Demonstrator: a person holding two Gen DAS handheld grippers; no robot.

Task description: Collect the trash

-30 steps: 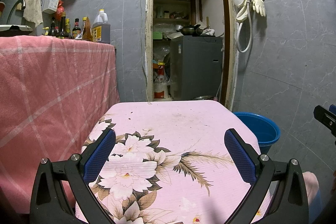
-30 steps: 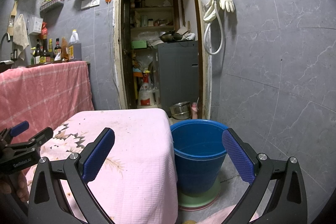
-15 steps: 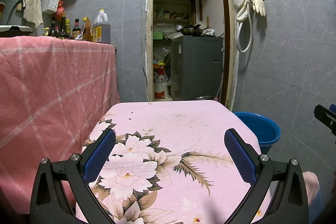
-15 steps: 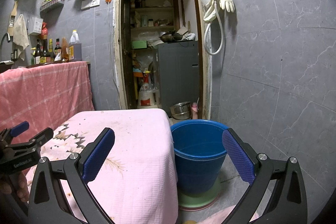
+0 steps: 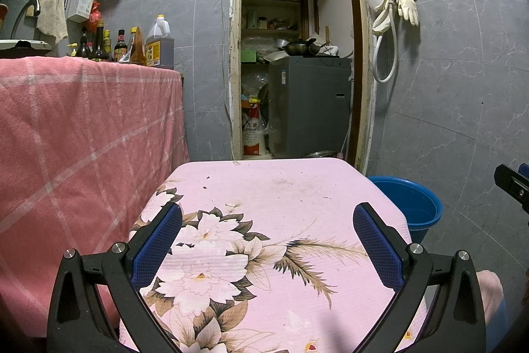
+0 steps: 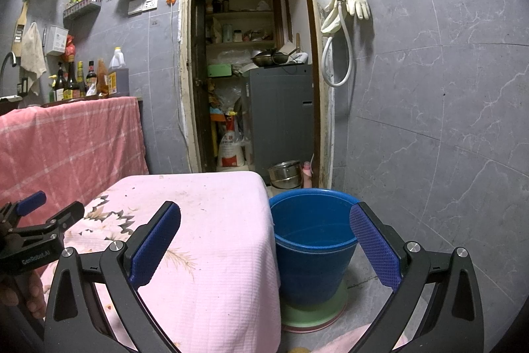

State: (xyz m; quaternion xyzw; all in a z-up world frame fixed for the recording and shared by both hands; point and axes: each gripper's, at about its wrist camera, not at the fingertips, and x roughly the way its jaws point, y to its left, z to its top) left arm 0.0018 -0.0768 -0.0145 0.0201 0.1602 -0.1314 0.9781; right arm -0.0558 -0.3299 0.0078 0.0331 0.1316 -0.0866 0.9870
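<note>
Pink floral cloth (image 5: 281, 220) carries only tiny crumbs (image 5: 233, 204); blue plastic bucket (image 6: 314, 230) sits beside it. Our left gripper (image 5: 267, 240) and right gripper (image 6: 264, 240) gape, holding nothing. Risk: fingers snag cloth pinching crumbs.

a blue plastic bucket (image 6: 312, 240) stands upright in the lower middle of my right view, just beside the table's draped pink cloth (image 6: 211, 240), on a pale green base. its mouth is open. a few small crumbs (image 5: 233, 204) lie scattered on the cloth at the centre of my left view.
</note>
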